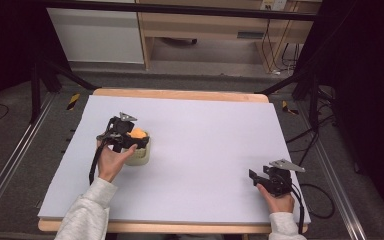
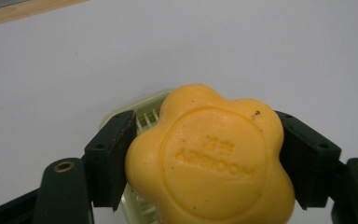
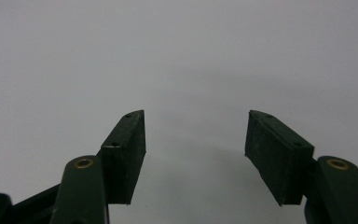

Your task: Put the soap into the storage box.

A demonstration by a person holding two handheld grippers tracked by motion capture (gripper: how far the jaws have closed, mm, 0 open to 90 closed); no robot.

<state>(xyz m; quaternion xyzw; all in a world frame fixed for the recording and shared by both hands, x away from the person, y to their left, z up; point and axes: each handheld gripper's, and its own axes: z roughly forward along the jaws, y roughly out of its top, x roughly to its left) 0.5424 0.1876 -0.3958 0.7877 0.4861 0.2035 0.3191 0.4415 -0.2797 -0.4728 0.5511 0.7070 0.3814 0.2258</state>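
Observation:
A flower-shaped orange soap [image 2: 209, 161] with raised lettering sits between the jaws of my left gripper [image 2: 205, 158], which is shut on it. Just under the soap is a pale green slatted soap dish [image 2: 142, 116], most of it hidden. In the high view the left gripper [image 1: 130, 136] holds the soap [image 1: 137, 133] over the pale green dish [image 1: 141, 156] at the table's left middle. My right gripper [image 3: 196, 154] is open over the bare white surface, nothing between its jaws. From above, that right gripper [image 1: 260, 179] rests near the front right corner.
A white sheet [image 1: 200, 150] covers the wooden table, whose edge [image 1: 180, 94] shows at the back. Black frame legs and cables [image 1: 310, 150] stand off the table's right side. A shelf unit [image 1: 205, 30] sits beyond the table.

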